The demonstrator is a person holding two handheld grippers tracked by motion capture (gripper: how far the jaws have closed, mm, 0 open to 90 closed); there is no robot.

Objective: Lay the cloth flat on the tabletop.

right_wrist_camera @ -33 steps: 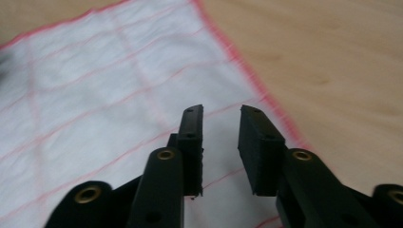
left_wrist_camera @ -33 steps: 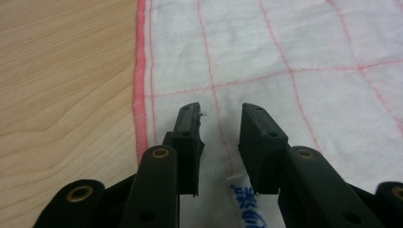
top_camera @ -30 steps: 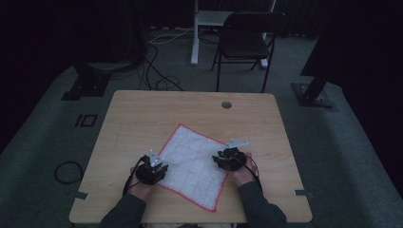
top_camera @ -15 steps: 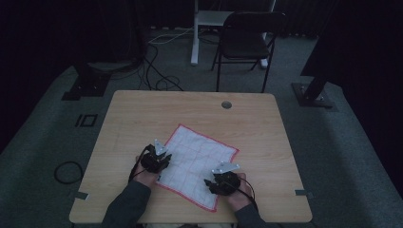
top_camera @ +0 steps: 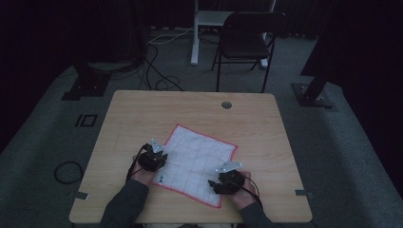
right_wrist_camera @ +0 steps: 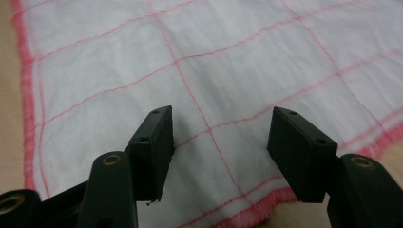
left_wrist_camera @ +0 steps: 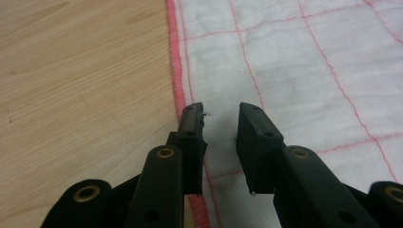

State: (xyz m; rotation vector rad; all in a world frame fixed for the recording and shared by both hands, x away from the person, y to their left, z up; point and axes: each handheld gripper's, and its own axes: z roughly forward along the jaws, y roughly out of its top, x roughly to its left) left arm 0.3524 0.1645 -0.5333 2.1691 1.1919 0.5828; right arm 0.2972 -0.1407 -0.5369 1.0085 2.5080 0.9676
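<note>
White cloth [top_camera: 197,164] with red lines, flat on the tabletop [top_camera: 142,109], near its front edge. Left tongs [left_wrist_camera: 221,116] over the cloth's left edge, jaws a little apart, holding nothing. Right tongs [right_wrist_camera: 218,126] at the near right corner, just been opening, now wide, holding nothing.

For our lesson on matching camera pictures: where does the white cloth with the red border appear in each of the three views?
High view: cloth lies flat at the table's near centre, between both tools.
Left gripper view: it covers the right and middle, its red border running down the left of centre.
Right gripper view: it spreads across nearly the whole picture.
Shared landmark: the red border, beside bare wooden table.
</note>
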